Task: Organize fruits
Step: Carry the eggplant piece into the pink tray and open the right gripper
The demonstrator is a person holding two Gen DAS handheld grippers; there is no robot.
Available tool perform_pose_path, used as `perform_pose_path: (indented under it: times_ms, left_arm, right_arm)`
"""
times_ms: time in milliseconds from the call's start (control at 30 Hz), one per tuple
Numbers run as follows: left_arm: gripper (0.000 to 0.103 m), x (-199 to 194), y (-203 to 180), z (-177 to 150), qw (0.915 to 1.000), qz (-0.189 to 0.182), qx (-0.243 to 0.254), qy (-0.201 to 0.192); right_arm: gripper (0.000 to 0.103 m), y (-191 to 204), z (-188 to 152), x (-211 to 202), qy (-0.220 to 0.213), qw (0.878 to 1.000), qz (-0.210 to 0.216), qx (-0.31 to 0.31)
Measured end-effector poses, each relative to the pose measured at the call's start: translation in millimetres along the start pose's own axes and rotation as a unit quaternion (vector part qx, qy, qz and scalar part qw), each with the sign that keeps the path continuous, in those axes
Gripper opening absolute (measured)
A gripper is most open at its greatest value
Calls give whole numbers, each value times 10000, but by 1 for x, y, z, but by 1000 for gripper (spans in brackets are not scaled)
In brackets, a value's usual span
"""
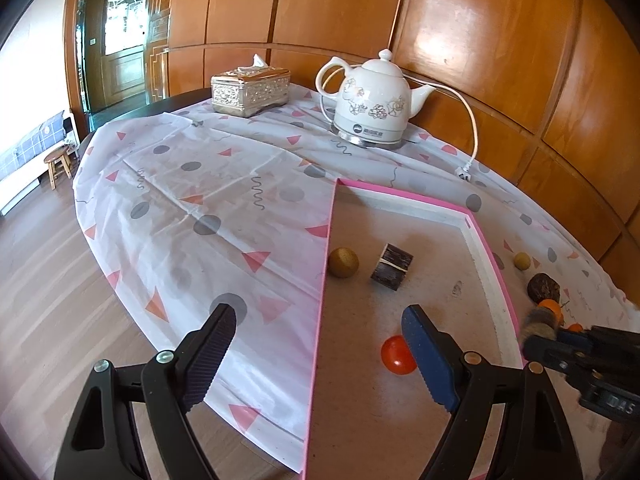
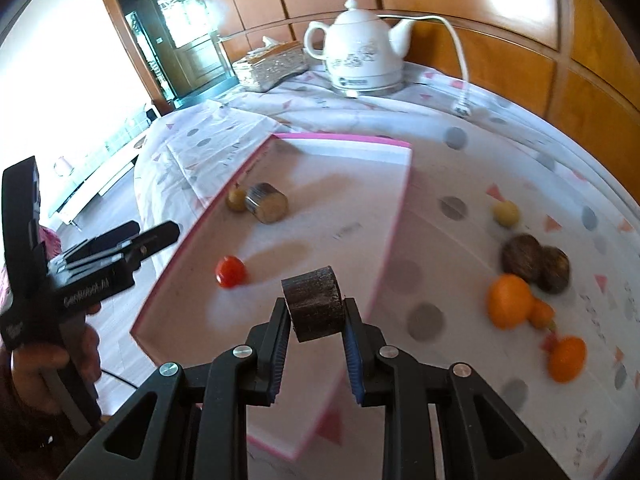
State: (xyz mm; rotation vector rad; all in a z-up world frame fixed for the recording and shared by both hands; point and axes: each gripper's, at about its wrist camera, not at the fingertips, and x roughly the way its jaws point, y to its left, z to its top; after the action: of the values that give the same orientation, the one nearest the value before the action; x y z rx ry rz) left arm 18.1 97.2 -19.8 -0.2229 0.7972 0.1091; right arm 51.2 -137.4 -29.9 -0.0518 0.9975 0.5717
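Note:
A pink-rimmed tray [image 1: 494, 264] [image 2: 394, 200] lies on the table. In it are a red tomato [image 1: 397, 355] [image 2: 231, 271], a tan round fruit [image 1: 343, 262] [image 2: 236, 199] and a dark sugarcane piece [image 1: 391, 266] [image 2: 267, 202]. My left gripper [image 1: 320, 322] is open and empty over the tray's left edge. My right gripper [image 2: 316, 312] is shut on a second dark sugarcane piece [image 2: 314, 306], held above the tray's right edge. On the cloth right of the tray lie oranges [image 2: 510, 301] [image 2: 566, 358], two dark brown fruits [image 2: 522, 258] and a small yellow fruit [image 2: 505, 213] [image 1: 522, 260].
A white kettle [image 1: 370, 104] [image 2: 362, 50] with cord and plug [image 1: 464, 174] and a silver tissue box [image 1: 250, 90] [image 2: 272, 65] stand at the table's far side. Wooden panelling runs behind. The table edge and floor lie to the left.

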Motion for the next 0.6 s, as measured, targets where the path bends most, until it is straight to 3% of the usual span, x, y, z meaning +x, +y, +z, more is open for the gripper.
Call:
perform_pose_path:
  times_ms: [300,367,600]
  left_arm:
    - [85,2,-10,-1,9993,-48,377,-29]
    - [85,5,-11,-2,9992,-56,387,33]
    - [85,8,-13,-4,9990,-128,416,122]
  right_arm:
    - [26,6,37,40,61,9995,-24,307]
    - [31,4,41,43,22,9992,-6,411]
    - [33,0,32,32,-77,9990,-226,384]
